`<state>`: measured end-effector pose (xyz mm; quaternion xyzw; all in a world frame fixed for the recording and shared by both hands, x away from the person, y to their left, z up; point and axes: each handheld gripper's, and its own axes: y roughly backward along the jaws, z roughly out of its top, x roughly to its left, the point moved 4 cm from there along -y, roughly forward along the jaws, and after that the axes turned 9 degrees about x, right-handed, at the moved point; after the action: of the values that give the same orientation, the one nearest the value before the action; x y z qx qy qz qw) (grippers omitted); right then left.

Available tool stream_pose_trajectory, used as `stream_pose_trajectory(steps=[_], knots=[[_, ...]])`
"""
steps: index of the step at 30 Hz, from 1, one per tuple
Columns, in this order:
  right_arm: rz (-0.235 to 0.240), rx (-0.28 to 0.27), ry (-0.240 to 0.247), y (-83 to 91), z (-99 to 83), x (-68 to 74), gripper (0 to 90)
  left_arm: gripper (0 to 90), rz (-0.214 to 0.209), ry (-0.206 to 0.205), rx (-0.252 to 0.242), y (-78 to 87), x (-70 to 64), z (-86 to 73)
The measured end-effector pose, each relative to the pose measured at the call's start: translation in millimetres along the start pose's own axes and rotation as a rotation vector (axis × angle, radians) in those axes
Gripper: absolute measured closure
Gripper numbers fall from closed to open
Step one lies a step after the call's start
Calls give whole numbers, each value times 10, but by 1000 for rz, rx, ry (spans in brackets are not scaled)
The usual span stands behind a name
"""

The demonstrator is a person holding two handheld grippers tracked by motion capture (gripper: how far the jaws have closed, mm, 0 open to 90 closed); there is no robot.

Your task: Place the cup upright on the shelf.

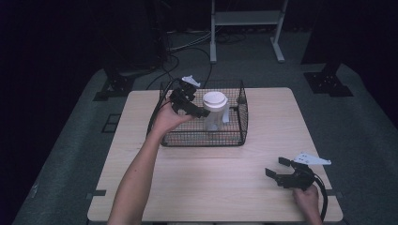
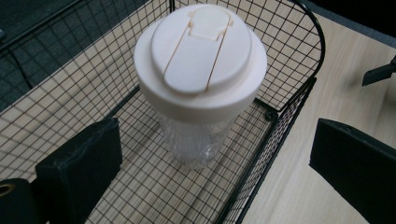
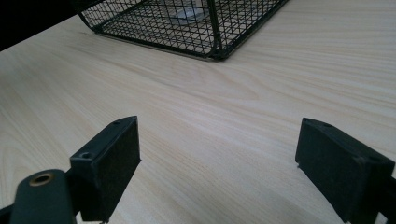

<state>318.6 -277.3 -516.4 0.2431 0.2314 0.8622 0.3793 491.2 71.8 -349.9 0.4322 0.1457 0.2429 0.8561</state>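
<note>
A clear ribbed cup with a white flip lid [image 1: 215,102] [image 2: 201,51] stands upright inside a black wire basket [image 1: 234,136] [image 2: 289,112] at the back middle of the wooden table [image 1: 211,173]. My left gripper [image 1: 197,104] [image 2: 210,140] hovers over the basket's left part, just beside the cup. It is open, and the cup is ahead of its jaws, not between them. My right gripper [image 1: 278,167] [image 3: 218,135] is open low over bare wood at the table's front right. The basket [image 3: 187,23] lies far ahead of it.
The basket's near rim and right wall [image 2: 261,163] rise between the cup and the bare table. Behind the table, a white metal frame [image 1: 244,18], black stand bases [image 1: 328,82] and cables [image 1: 169,65] sit on the grey floor.
</note>
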Motion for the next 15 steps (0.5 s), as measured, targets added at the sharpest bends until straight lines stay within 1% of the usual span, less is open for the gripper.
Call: stream_pose_trajectory(steps=[4, 9, 14, 15], knots=[[-1, 1, 2, 0, -1, 3, 129, 15, -2, 12, -9, 54, 5, -106], [-4, -3, 5, -2, 0, 0, 129, 15, -2, 5, -10, 95, -23, -204], [-8, -2, 5, -3, -3, 8, 129, 15, -8, 16, -5, 113, -27, -303], [-9, -3, 6, -3, -3, 10, 129, 15, -3, 13, -6, 114, -28, -323]])
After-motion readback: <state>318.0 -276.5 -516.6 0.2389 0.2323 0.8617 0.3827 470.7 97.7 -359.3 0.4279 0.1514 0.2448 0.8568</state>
